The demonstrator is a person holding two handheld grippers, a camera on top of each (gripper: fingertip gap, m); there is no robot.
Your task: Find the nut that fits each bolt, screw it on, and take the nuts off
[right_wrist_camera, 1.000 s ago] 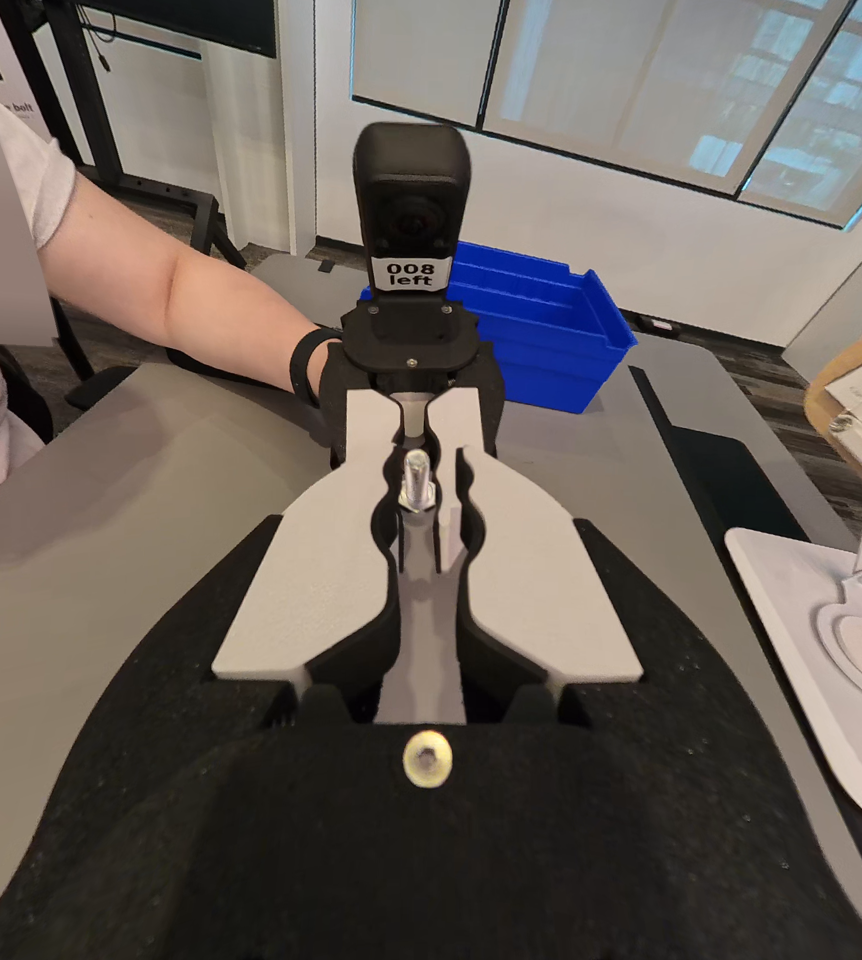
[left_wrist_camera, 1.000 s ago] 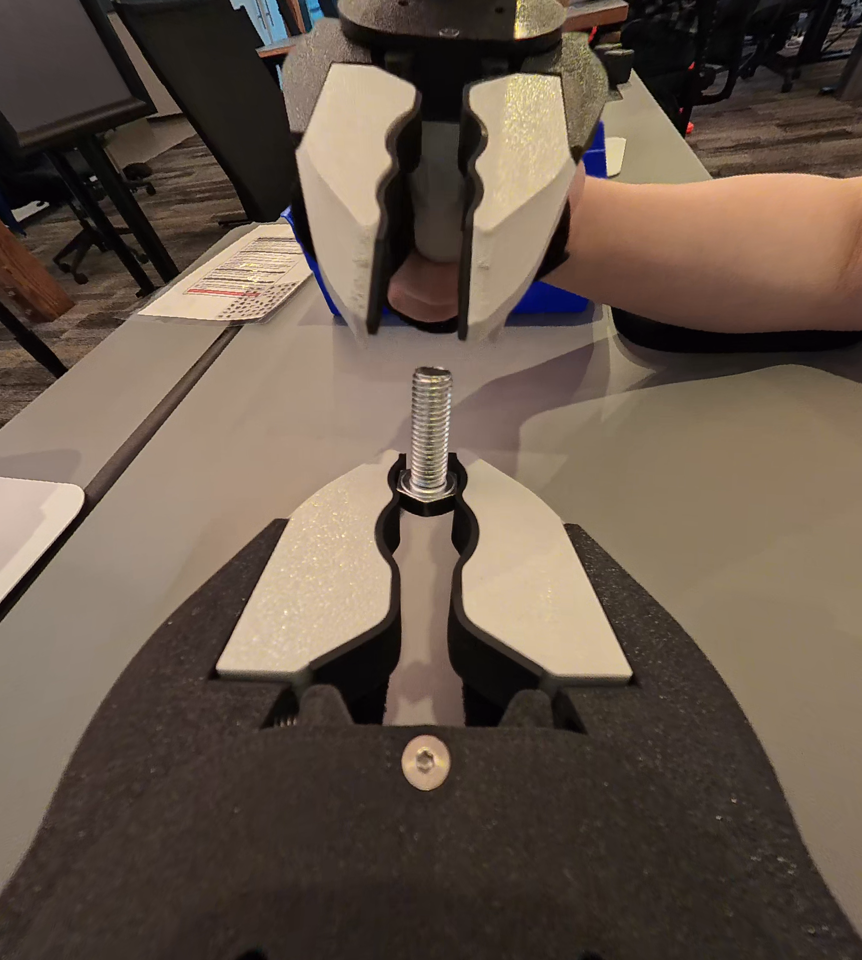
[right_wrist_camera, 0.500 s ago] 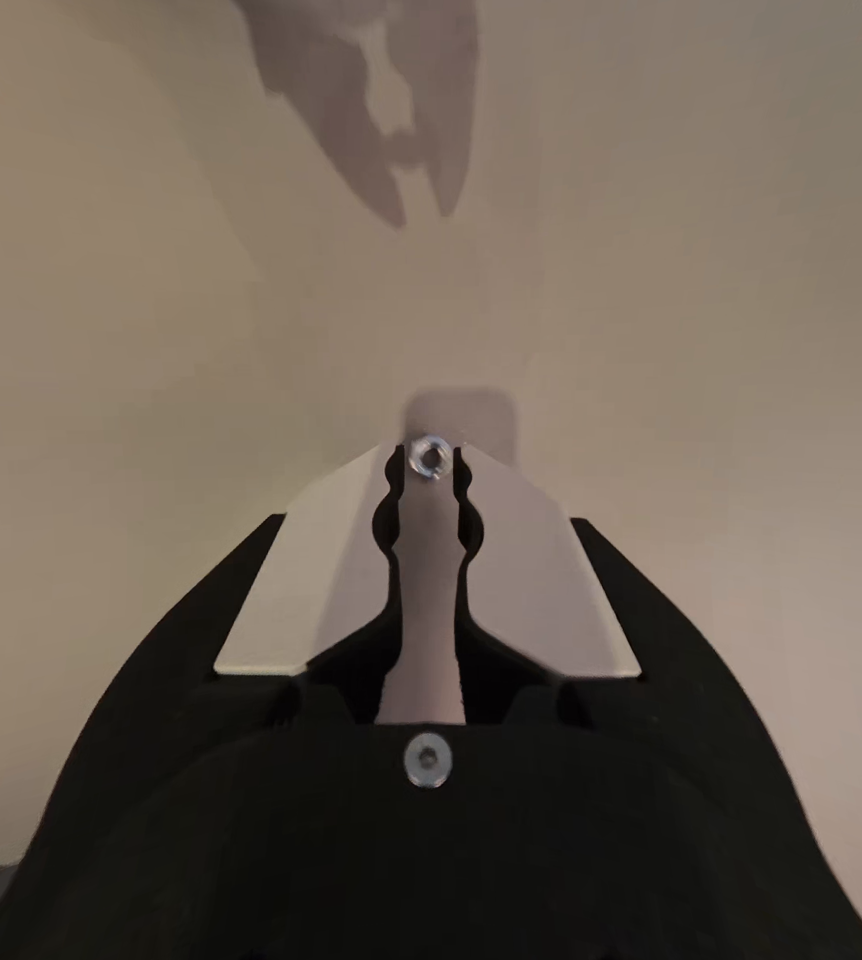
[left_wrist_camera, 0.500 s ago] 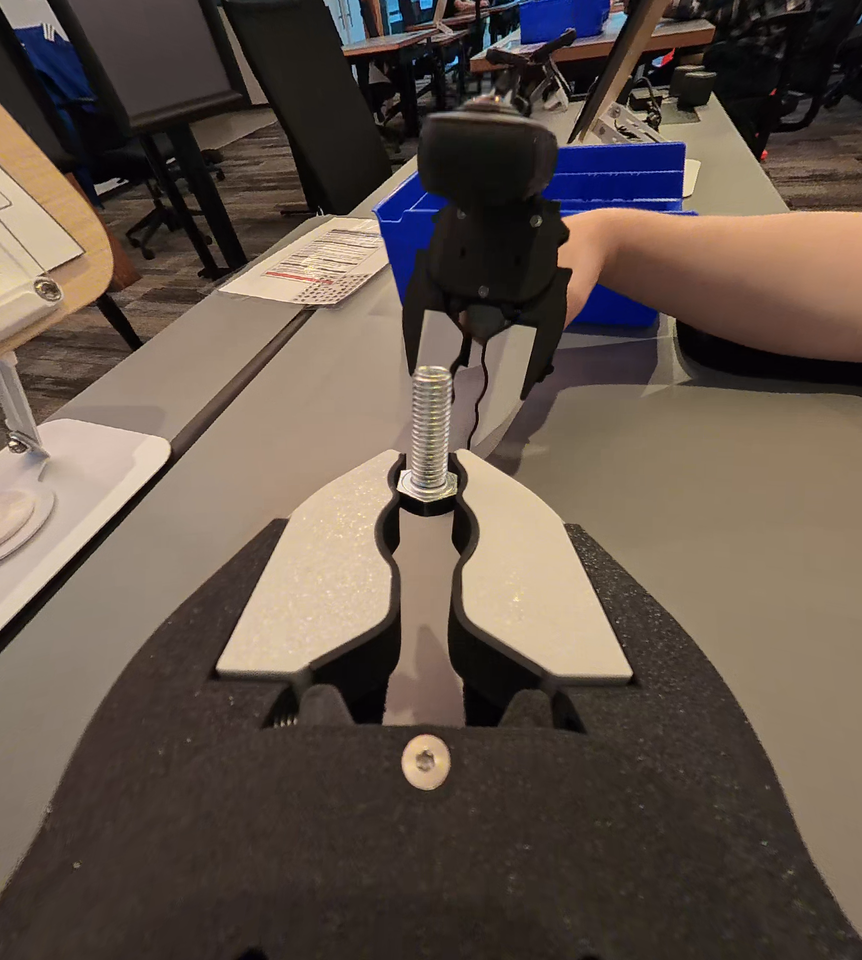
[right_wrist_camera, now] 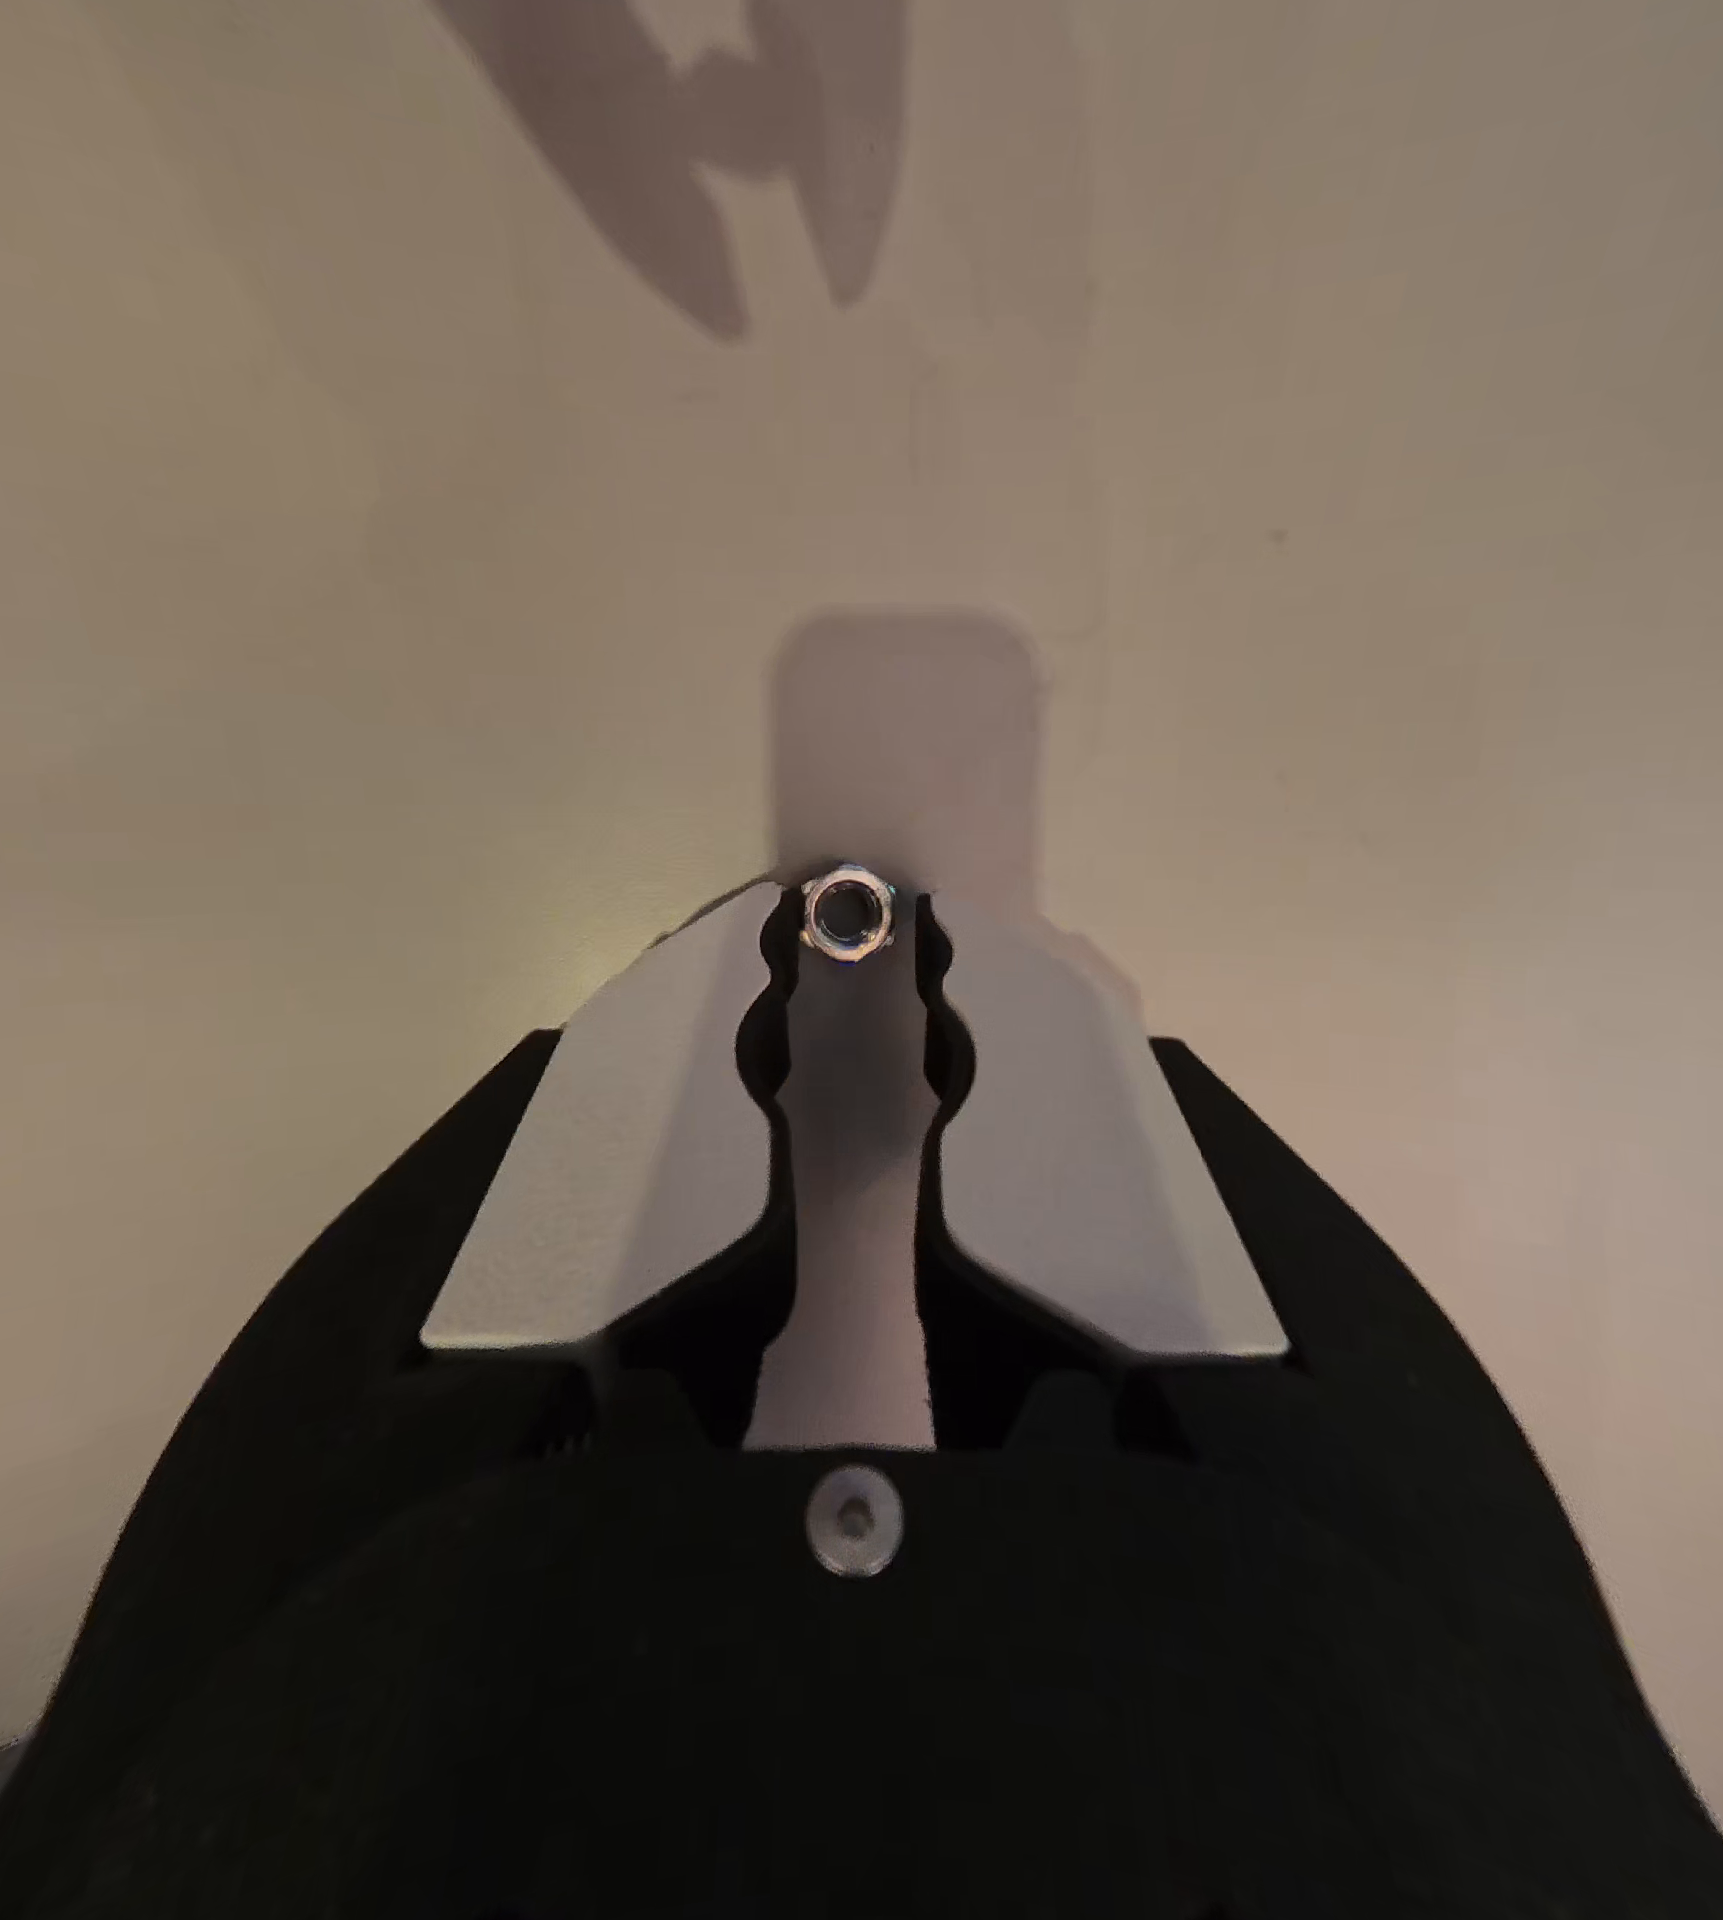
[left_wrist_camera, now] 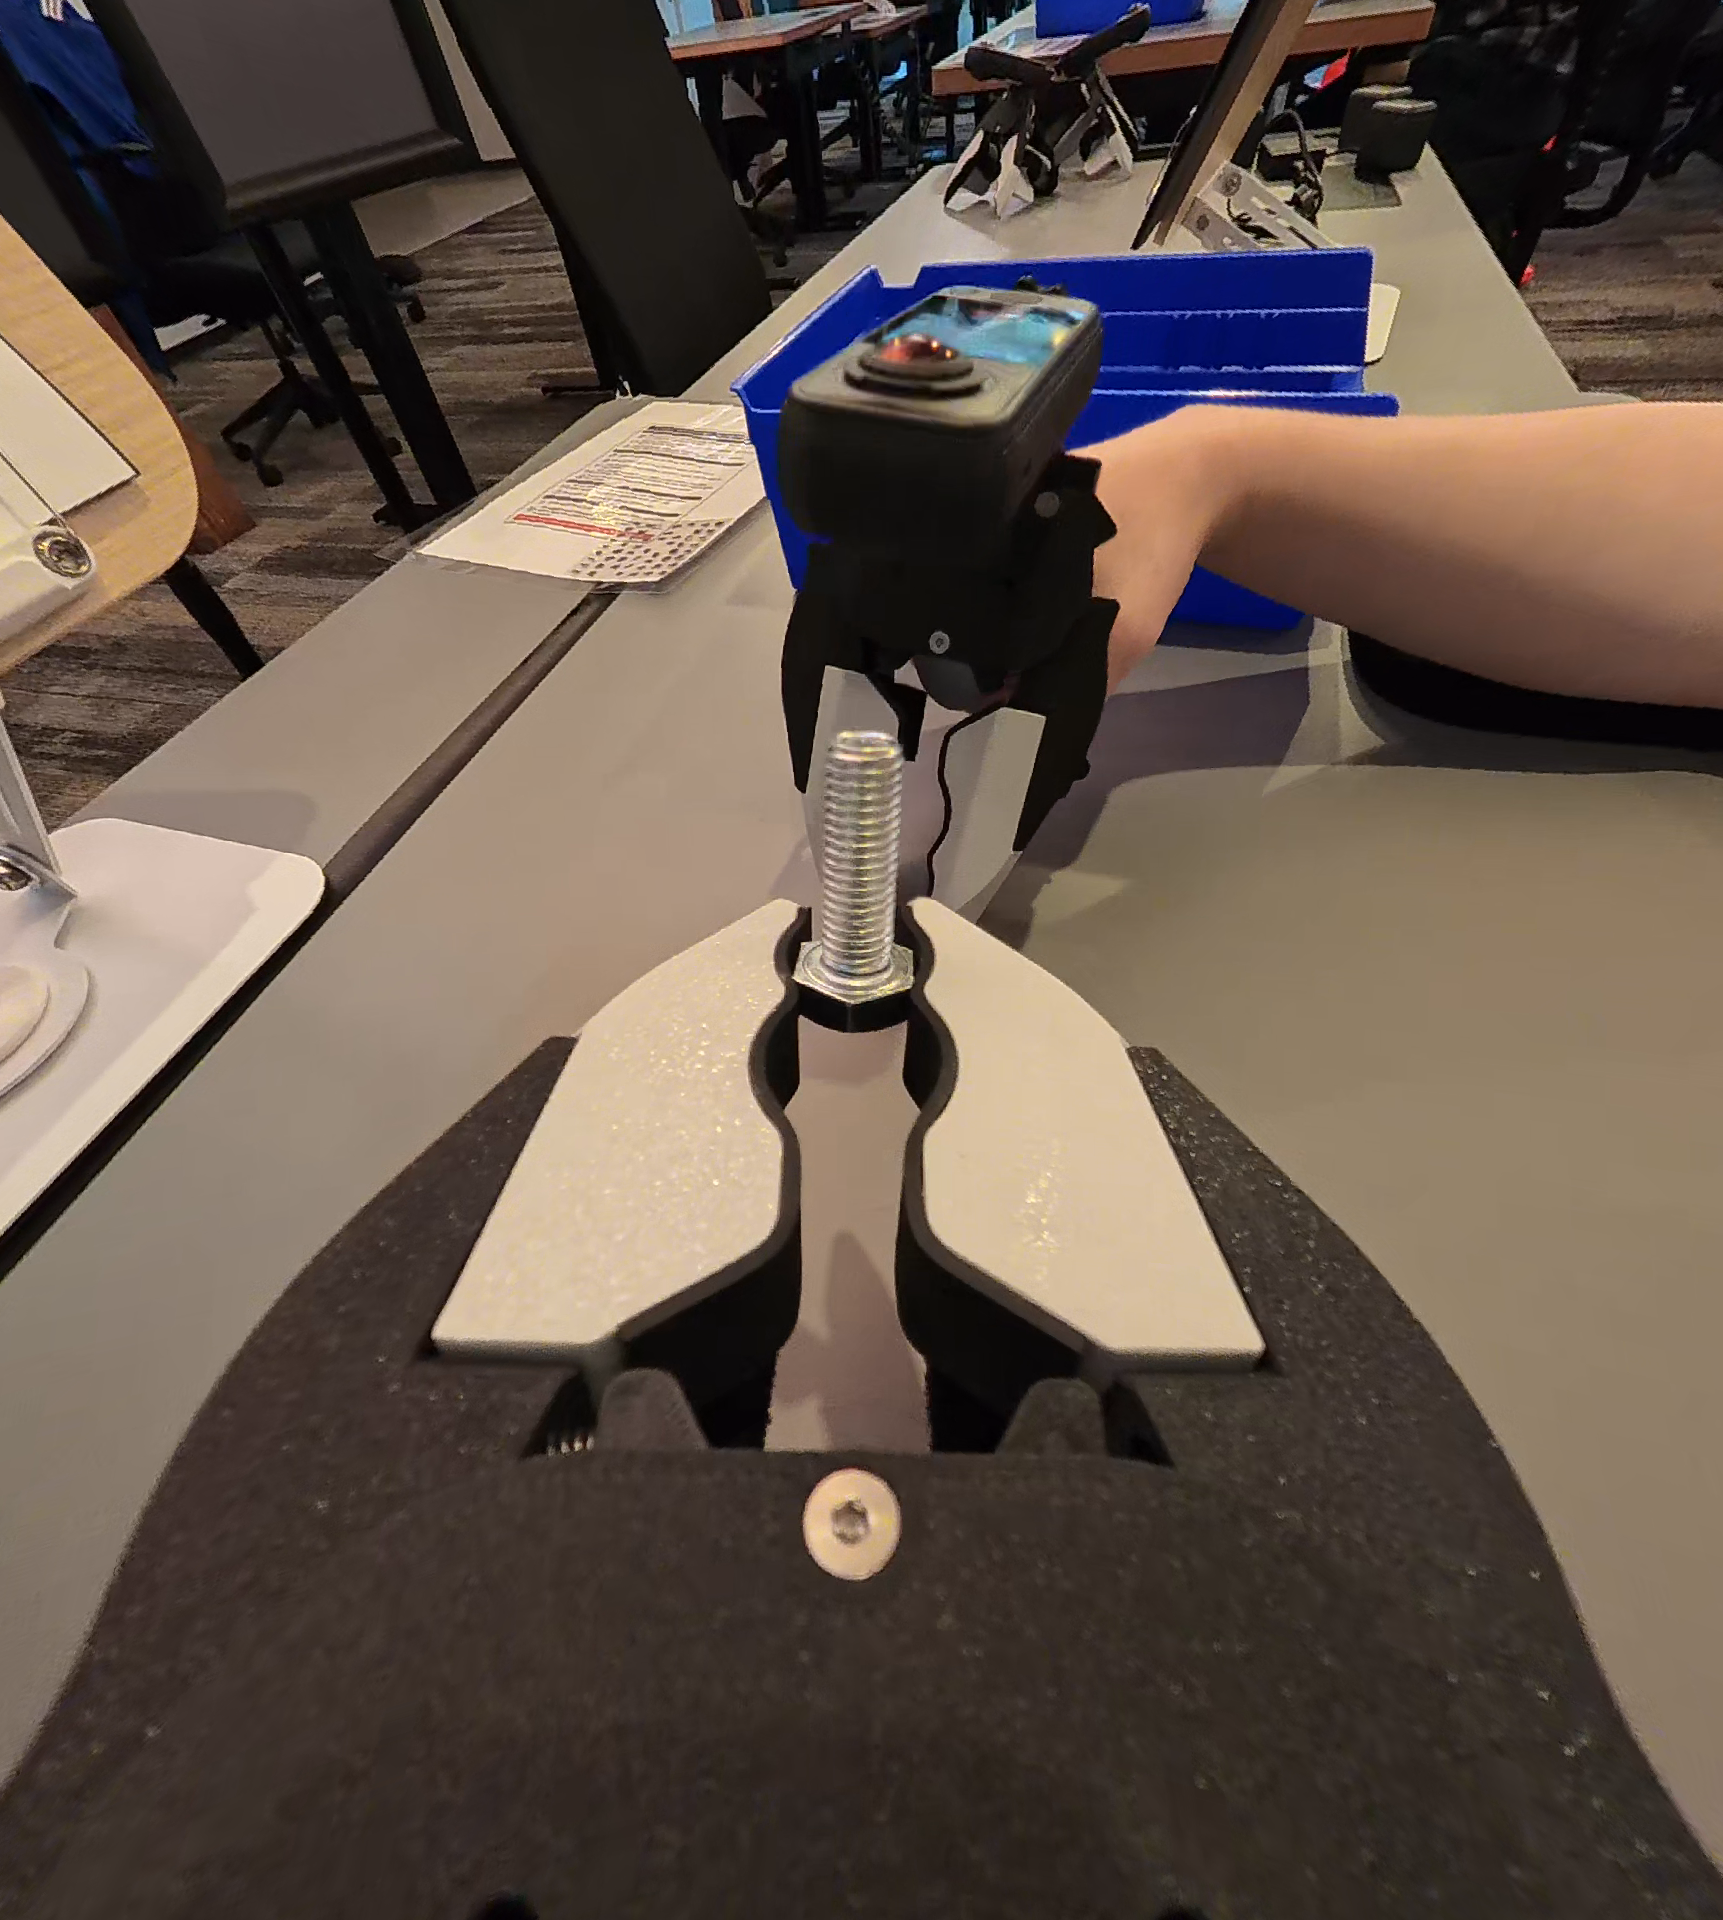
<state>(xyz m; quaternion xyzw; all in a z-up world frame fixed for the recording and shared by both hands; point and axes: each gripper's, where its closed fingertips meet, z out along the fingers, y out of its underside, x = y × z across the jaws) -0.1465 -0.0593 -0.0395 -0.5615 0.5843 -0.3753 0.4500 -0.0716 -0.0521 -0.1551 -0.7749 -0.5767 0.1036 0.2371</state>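
Steel bolt (left_wrist_camera: 852, 852) stands upright, head clamped in the left tool (left_wrist_camera: 852, 961). The right tool (right_wrist_camera: 849, 920), aimed down at the grey bench (right_wrist_camera: 317, 623), pinches a small nut (right_wrist_camera: 846, 917) at its tips; it could slip out or cross-thread.

Setting: office or classroom-style work room. Grey bench (left_wrist_camera: 1356, 1039) in the foreground, with further rows of benches (left_wrist_camera: 1127, 62) behind it. Dark patterned carpet (left_wrist_camera: 483, 260). Black office chairs (left_wrist_camera: 628, 156) on castors. A dark display panel on a stand (left_wrist_camera: 317, 94). A blue parts bin (left_wrist_camera: 1200, 343), a printed sheet (left_wrist_camera: 618, 499) and a wooden document stand (left_wrist_camera: 15, 499) sit on the benches.
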